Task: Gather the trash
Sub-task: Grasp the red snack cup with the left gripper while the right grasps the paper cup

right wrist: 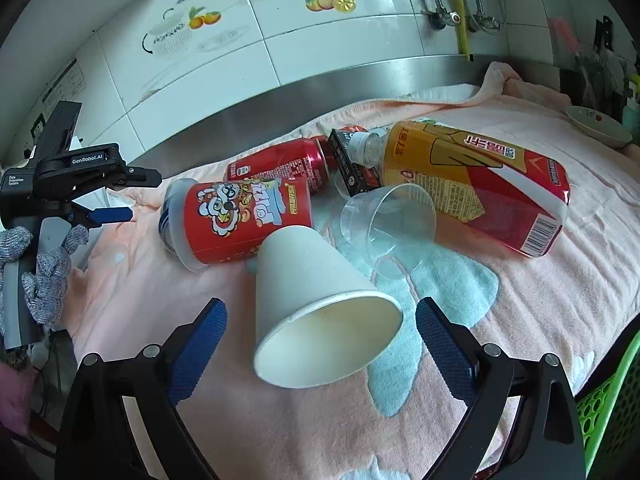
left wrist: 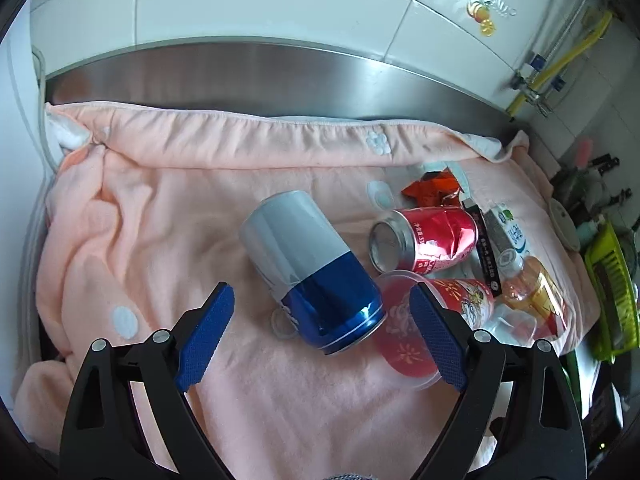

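On a pink towel lies a blue-and-silver can on its side. My left gripper is open, and the can's blue end sits between its fingers without touching the pads. Just to the right lie a crushed red can, a red snack cup, an orange wrapper and an orange drink bottle. In the right wrist view a white paper cup lies on its side. My right gripper is open around its rim, pads clear of it. Beyond it lies a clear plastic cup.
A green slotted basket stands at the towel's right edge, with a small plate further back. A steel upstand and a tiled wall close off the rear. A gloved hand holds the left gripper at far left. A black carton lies among the trash.
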`<action>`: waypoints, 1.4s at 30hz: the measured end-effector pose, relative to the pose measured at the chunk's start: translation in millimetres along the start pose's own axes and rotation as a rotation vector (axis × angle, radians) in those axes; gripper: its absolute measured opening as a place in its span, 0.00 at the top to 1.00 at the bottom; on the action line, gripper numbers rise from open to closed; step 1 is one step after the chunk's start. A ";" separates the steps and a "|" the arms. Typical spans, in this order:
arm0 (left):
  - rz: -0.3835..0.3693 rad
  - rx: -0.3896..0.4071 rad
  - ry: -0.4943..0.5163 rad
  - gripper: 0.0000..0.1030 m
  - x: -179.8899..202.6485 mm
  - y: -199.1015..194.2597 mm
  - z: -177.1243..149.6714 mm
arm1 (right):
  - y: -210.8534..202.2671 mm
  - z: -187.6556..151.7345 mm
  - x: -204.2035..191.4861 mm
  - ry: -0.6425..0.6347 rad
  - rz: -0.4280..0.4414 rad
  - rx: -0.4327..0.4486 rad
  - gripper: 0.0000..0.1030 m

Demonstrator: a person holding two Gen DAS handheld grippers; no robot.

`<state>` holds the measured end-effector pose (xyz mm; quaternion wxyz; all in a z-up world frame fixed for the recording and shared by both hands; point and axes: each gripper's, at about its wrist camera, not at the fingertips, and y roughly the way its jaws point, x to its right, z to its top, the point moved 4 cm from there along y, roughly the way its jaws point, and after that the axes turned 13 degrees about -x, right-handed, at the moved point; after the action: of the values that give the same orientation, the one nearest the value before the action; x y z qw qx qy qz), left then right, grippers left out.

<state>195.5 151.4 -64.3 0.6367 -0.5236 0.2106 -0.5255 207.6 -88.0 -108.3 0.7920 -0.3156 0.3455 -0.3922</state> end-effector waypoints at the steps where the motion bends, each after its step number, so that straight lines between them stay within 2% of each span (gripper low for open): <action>1: -0.008 0.003 0.014 0.15 2.6 0.8 -0.1 | 1.8 -0.3 -0.5 0.001 0.003 -0.003 0.11; 9: -0.072 0.029 0.190 0.15 30.8 -3.4 -8.5 | 13.7 -0.4 -2.6 -0.008 0.016 -0.025 0.12; 14: -0.136 0.022 0.268 0.15 46.6 -2.4 -20.5 | 17.2 -1.2 -1.5 -0.003 0.010 -0.034 0.27; 18: -0.171 0.007 0.329 0.18 60.0 3.5 -31.2 | 14.9 -3.3 0.2 0.001 0.010 -0.026 0.28; 20: -0.173 -0.004 0.370 0.27 68.9 9.6 -36.4 | 11.6 -5.1 1.1 0.004 0.004 -0.018 0.29; 23: -0.163 -0.021 0.404 0.34 78.3 20.6 -40.3 | 5.1 -8.3 2.9 0.009 -0.001 -0.010 0.29; 28: -0.196 -0.046 0.423 0.46 86.6 35.0 -42.1 | -11.9 -17.9 8.9 0.025 -0.028 0.013 0.29; 33: -0.221 -0.064 0.430 0.65 95.4 46.7 -44.4 | -33.1 -26.4 18.1 0.065 -0.038 0.044 0.30; 35: -0.217 -0.061 0.439 0.74 99.5 48.4 -46.7 | -40.1 -28.5 20.0 0.074 -0.054 0.055 0.30; 39: -0.230 -0.048 0.456 0.83 107.5 45.7 -53.2 | -53.9 -35.2 25.6 0.096 -0.076 0.078 0.30; 41: -0.241 -0.039 0.461 0.94 111.3 41.8 -56.5 | -62.4 -39.1 28.9 0.113 -0.083 0.093 0.30; 42: -0.246 -0.034 0.466 0.95 112.9 39.4 -58.1 | -66.2 -41.2 29.9 0.119 -0.089 0.099 0.30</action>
<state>206.2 21.1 -88.6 0.4933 -0.4210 0.2951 -0.7017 161.7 -155.1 -89.4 0.7666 -0.2670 0.3577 -0.4617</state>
